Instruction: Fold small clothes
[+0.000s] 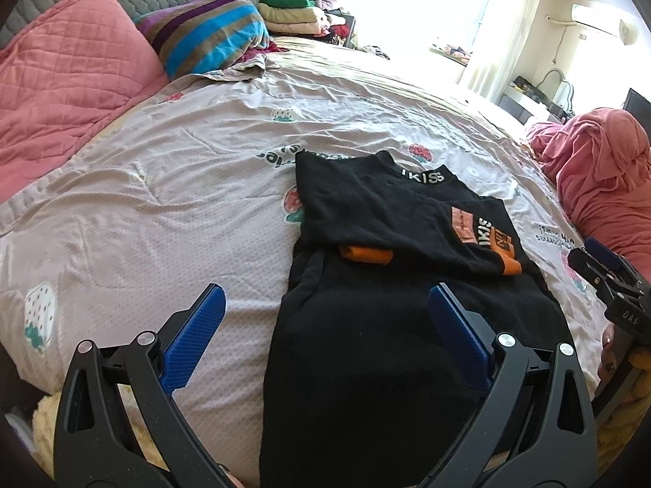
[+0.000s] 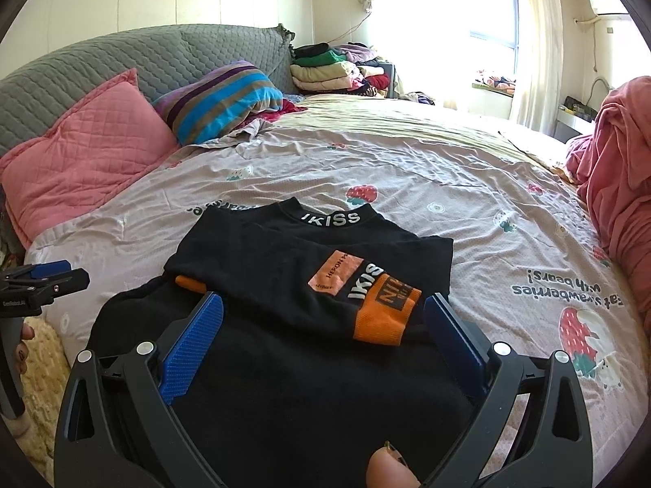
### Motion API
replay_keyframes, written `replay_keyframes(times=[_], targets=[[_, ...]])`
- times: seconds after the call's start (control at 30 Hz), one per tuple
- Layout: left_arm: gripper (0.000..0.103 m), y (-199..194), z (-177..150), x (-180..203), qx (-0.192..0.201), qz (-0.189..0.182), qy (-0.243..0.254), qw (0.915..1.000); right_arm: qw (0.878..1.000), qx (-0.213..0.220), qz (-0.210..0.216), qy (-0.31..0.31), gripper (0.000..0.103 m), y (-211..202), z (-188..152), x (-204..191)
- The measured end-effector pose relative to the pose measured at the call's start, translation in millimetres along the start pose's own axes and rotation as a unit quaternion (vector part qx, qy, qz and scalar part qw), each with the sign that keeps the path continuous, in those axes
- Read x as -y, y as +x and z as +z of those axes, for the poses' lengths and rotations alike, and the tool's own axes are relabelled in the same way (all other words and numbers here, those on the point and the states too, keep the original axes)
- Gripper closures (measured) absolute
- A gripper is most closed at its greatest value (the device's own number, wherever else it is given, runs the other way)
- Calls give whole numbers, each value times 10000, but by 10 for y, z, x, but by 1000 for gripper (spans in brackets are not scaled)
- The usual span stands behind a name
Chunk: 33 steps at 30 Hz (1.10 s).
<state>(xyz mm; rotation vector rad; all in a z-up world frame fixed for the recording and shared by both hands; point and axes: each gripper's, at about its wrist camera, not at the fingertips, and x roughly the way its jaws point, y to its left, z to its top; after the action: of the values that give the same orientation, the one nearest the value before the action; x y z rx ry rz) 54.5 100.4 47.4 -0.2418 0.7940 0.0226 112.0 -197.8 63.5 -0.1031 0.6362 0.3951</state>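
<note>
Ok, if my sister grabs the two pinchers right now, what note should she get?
Left gripper: open, holding nothing, hovering over the near left edge of the black shirt.
Right gripper: open, holding nothing, hovering over the shirt's near right part.
The shirt lies flat on the strawberry bedsheet, collar away from you.
Done: both sleeves with orange cuffs are folded in across the chest.
Left: probably grab the near hem with both grippers and fold it up toward the collar, then set the shirt aside.

Both wrist views low, facing headboard, sharing black top [image 1: 390, 244]
</note>
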Motion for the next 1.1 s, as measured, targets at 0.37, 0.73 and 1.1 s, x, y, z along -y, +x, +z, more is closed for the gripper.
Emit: replay_keyframes(times=[0.37,0.73,1.1], targets=[[10,-58,-231,-67,-189,123,37,9997,9999,-92,99,-20,5,-81,-130,-50],[9,-98,-410,-74,-309,163,69,9994,9996,-232,135,10,5,-117,-257,0],[9,-90,-583,-103,-461,222,47,9987,9986,-514,112,-28,5,-139,-468,76]])
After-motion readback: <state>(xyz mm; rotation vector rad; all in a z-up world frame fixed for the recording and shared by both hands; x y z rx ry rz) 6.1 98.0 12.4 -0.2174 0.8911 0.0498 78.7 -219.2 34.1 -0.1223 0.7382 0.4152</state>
